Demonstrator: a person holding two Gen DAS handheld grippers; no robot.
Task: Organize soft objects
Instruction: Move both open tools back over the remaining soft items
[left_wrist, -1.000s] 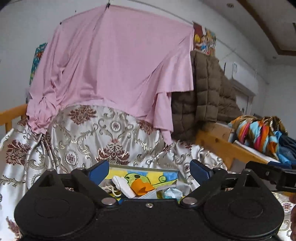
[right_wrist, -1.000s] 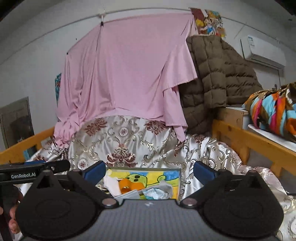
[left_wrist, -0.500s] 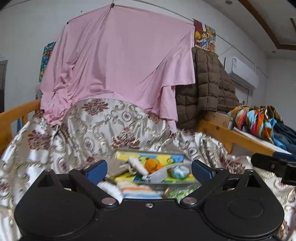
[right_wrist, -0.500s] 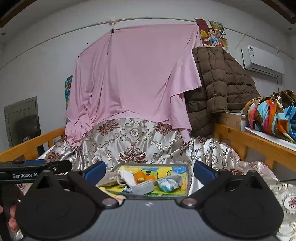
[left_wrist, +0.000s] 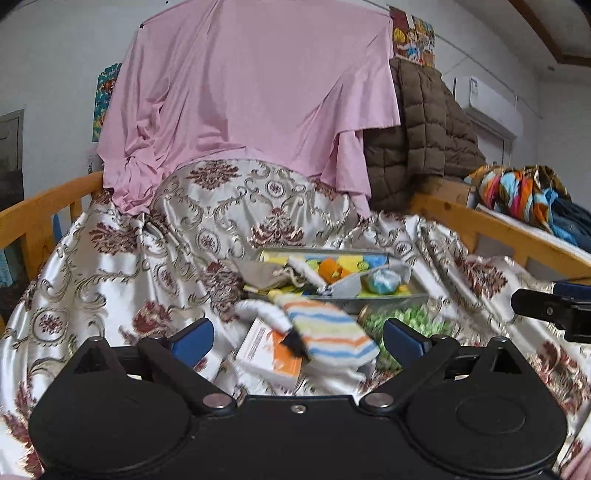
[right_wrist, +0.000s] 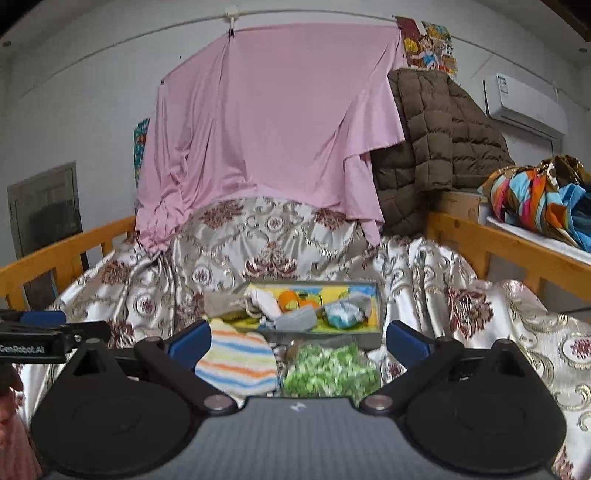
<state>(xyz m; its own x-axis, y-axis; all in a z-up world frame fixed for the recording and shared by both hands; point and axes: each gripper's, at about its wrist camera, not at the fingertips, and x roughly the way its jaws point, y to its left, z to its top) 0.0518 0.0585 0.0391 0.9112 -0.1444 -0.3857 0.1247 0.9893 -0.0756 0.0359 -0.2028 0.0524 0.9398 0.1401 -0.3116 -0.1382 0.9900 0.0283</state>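
A striped sock lies on the patterned bedcover in front of a colourful tray. The tray holds a white sock, an orange piece, a grey item and a blue-white bundle. A green fluffy item lies beside the striped sock. A white and orange box sits under the sock. My left gripper and right gripper are both open and empty, just short of these things.
A pink sheet and a brown quilted jacket hang behind the bed. Wooden rails run along both sides. Colourful clothes lie on a shelf at the right. A beige pouch hangs over the tray's left rim.
Both grippers have pulled back and tilted down. The striped sock, green item and box in front of the tray have come into view. Jaws stay open.
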